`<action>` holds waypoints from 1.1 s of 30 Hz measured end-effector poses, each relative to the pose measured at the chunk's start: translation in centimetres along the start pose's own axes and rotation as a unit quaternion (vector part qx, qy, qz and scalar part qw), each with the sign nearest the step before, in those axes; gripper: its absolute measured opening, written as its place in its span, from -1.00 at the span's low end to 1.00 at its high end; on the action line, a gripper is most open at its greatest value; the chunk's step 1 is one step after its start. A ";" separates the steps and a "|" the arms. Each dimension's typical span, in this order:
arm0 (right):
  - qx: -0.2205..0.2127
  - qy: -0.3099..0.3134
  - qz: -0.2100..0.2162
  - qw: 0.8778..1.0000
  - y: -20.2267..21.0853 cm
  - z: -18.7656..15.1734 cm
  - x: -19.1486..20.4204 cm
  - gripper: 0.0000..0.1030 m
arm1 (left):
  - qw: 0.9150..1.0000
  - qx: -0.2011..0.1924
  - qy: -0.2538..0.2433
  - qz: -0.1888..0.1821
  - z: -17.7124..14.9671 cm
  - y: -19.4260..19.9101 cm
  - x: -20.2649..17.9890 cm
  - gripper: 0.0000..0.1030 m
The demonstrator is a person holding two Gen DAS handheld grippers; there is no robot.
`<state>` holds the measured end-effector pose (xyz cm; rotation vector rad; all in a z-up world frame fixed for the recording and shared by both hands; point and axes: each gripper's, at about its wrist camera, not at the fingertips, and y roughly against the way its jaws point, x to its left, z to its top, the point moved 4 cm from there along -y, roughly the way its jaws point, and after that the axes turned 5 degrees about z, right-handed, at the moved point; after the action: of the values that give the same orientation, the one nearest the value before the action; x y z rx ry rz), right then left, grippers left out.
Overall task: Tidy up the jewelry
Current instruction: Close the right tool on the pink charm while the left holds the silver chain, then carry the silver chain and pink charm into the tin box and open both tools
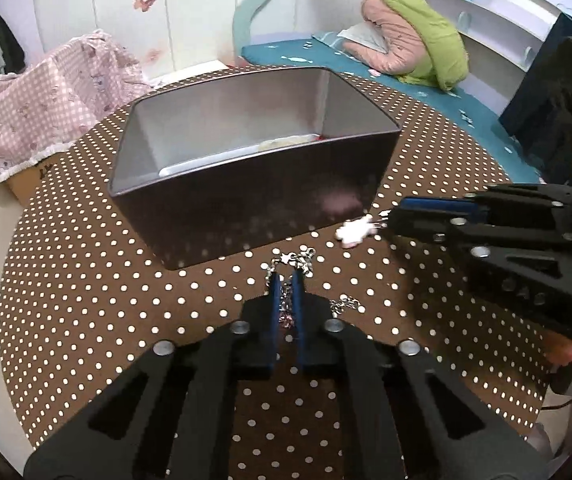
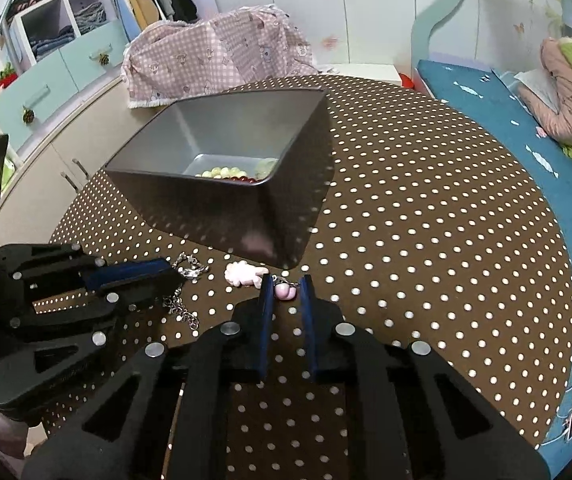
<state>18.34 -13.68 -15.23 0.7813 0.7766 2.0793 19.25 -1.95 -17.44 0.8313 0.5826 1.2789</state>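
On a round polka-dot table [image 2: 425, 220], just in front of a dark metal bin [image 1: 246, 184], left gripper [image 1: 286, 276] is clamped on a silver chain bracelet [image 1: 291, 260] trailing toward rt. Right gripper [image 2: 287, 286], nearly closed, pinches a pink charm [image 2: 286, 291] w/ its plush piece [image 2: 244, 274] lying leftward. Beads [image 2: 226, 173] sit inside bin.

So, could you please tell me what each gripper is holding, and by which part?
The left gripper is shut on the silver chain partway along its links. The right gripper pinches the pink charm by its small pink end piece.
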 end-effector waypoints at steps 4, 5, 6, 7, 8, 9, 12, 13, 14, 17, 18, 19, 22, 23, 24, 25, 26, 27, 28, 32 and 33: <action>-0.013 -0.006 -0.002 1.000 1.1 0.1 -0.4 -0.76 | 1.000 0.000 0.013 -0.003 -0.1 0.3 0.4 -0.94; -0.015 -0.007 -0.003 1.000 1.3 0.2 -0.3 -0.76 | 1.000 -0.002 0.015 -0.003 -0.1 0.4 0.5 -0.94; -0.018 -0.007 -0.004 1.000 1.5 0.2 -0.4 -0.76 | 1.000 -0.005 0.019 -0.003 -0.1 0.7 0.6 -0.94; -0.021 -0.008 -0.004 1.000 1.7 0.2 -0.5 -0.76 | 1.000 -0.006 0.022 -0.005 0.0 0.9 0.6 -0.94; -0.024 -0.008 -0.006 1.000 2.1 0.3 -0.6 -0.76 | 1.000 -0.009 0.024 -0.006 0.1 1.1 0.7 -0.94; -0.026 -0.008 -0.008 1.000 2.2 0.3 -0.6 -0.76 | 1.000 -0.016 0.026 -0.005 0.3 1.6 0.8 -0.94; -0.039 -0.008 -0.011 0.999 3.3 0.6 -0.8 -0.76 | 0.999 -0.035 0.024 -0.004 0.6 3.0 0.8 -1.00; -0.042 -0.006 -0.013 0.999 3.6 0.7 -0.7 -0.76 | 0.999 -0.043 0.025 -0.005 0.8 3.7 0.9 -1.00; -0.045 -0.003 -0.013 0.999 3.8 0.9 -0.7 -0.76 | 0.998 -0.053 0.025 -0.006 1.2 4.4 0.9 -1.00; -0.060 0.013 -0.021 0.998 4.7 1.9 -0.2 -0.76 | 0.996 -0.084 0.020 -0.002 2.3 6.5 1.0 -1.00; -0.066 0.017 -0.019 0.997 5.1 2.3 -0.1 -0.76 | 0.995 -0.097 0.017 -0.003 2.8 7.4 1.1 -1.00; -0.072 0.022 -0.019 0.997 5.5 2.7 -0.1 -0.76 | 0.994 -0.104 0.014 -0.003 3.1 7.9 1.1 -1.00; -0.091 0.033 -0.021 0.995 6.5 3.8 0.5 -0.76 | 0.993 -0.119 0.012 -0.006 3.6 9.0 1.3 -1.00; -0.096 0.035 -0.020 0.995 6.8 4.1 0.6 -0.76 | 0.993 -0.118 0.013 -0.010 3.6 9.2 1.4 -1.00; -0.099 0.037 -0.020 0.994 7.0 4.4 0.8 -0.76 | 0.993 -0.112 0.008 -0.022 3.5 9.1 1.3 -1.00; -0.104 0.040 -0.019 0.994 7.2 4.6 0.9 -0.76 | 0.994 -0.108 0.002 -0.027 3.6 9.0 1.2 -0.99; -0.107 0.041 -0.016 0.993 7.3 4.8 1.1 -0.76 | 0.994 -0.105 0.002 -0.021 3.4 8.8 1.2 -0.98; -0.108 0.041 -0.014 0.993 7.4 4.8 1.1 -0.76 | 0.996 -0.092 -0.003 -0.020 2.9 8.2 0.9 -0.93; -0.108 0.042 -0.012 0.993 7.3 4.6 1.1 -0.76 | 0.997 -0.080 -0.007 -0.021 2.6 7.5 0.7 -0.59; -0.099 0.041 -0.002 0.994 6.8 4.1 1.1 -0.76 | 0.999 -0.031 -0.023 0.008 1.2 3.9 0.2 -0.17; -0.095 0.039 -0.001 0.995 6.5 3.9 1.0 -0.76 | 1.000 -0.016 -0.022 0.014 0.9 3.1 0.2 -0.17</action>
<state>17.84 -15.21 -7.70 0.5977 0.6097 2.1550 18.21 -1.70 -14.40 0.8410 0.5162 1.2885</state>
